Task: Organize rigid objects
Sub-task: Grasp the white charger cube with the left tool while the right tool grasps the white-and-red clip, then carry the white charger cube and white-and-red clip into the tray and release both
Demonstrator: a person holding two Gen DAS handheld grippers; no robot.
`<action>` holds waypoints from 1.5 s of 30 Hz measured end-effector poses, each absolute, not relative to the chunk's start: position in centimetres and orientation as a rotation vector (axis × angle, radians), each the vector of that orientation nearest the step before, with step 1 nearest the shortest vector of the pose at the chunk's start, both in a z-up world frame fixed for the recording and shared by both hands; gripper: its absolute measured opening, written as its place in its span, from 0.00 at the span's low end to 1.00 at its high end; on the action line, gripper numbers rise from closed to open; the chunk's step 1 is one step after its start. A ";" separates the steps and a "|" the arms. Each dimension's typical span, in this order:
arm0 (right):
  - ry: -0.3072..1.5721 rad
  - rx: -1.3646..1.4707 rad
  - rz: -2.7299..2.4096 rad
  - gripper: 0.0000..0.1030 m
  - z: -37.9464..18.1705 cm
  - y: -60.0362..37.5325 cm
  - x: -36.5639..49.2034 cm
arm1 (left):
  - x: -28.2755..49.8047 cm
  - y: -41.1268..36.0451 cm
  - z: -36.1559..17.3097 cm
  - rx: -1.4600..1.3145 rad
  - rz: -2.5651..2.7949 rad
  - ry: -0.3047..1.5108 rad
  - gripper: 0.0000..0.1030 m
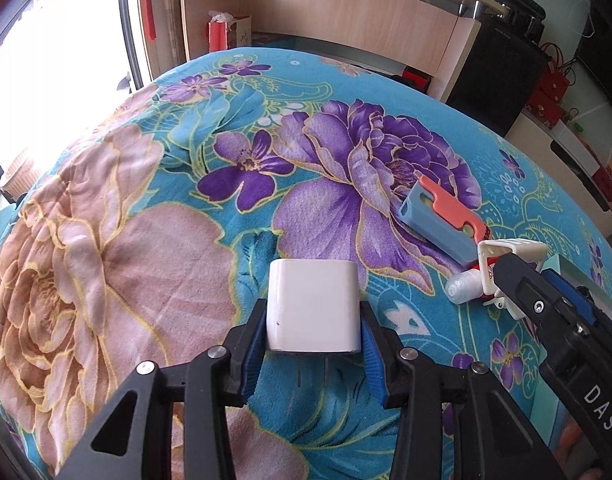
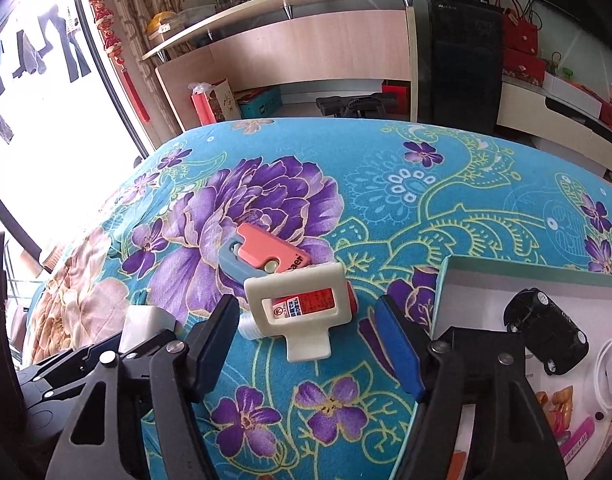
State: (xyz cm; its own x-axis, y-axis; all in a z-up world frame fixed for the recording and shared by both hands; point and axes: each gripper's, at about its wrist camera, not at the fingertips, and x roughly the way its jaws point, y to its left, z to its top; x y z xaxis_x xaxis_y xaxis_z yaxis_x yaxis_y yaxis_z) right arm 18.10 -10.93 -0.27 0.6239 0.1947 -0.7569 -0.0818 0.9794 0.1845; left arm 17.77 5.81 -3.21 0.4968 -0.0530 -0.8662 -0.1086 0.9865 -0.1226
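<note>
both wrist views close, angled down over the floral blanket (image 1: 186, 240), sharing the pink-blue cutter (image 2: 266, 254)

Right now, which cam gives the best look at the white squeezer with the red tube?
Right wrist: the white squeezer with the red tube lies whole and unblocked between the right gripper's open fingers. Left wrist catches it only at the frame's right, partly behind the right gripper.

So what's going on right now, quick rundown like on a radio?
Left gripper clamped on white charger. Right gripper open, straddling white tube squeezer, pads not touching. Box at right holds toy car. Nothing blocking.
</note>
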 end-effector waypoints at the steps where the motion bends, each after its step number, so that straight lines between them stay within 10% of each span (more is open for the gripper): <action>1: 0.885 0.135 0.159 0.67 -0.3 -10.8 18.2 | 17.8 5.8 -3.2 -0.168 0.036 1.051 0.45; 9: 0.892 0.120 0.162 0.53 -0.7 -10.3 18.5 | 17.8 5.7 -3.2 -0.165 0.036 1.051 0.45; 45: 0.829 0.200 -0.012 0.53 4.4 -18.0 13.5 | 15.9 2.4 1.7 -0.161 -0.064 0.912 0.44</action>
State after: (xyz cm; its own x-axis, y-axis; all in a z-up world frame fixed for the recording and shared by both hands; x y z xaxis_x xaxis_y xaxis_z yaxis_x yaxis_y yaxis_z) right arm 13.51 -18.01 4.41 0.6765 0.0676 -0.7334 0.0882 0.9812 0.1718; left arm 15.87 2.43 1.75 0.6115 -0.1232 -0.7816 -0.0134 0.9860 -0.1660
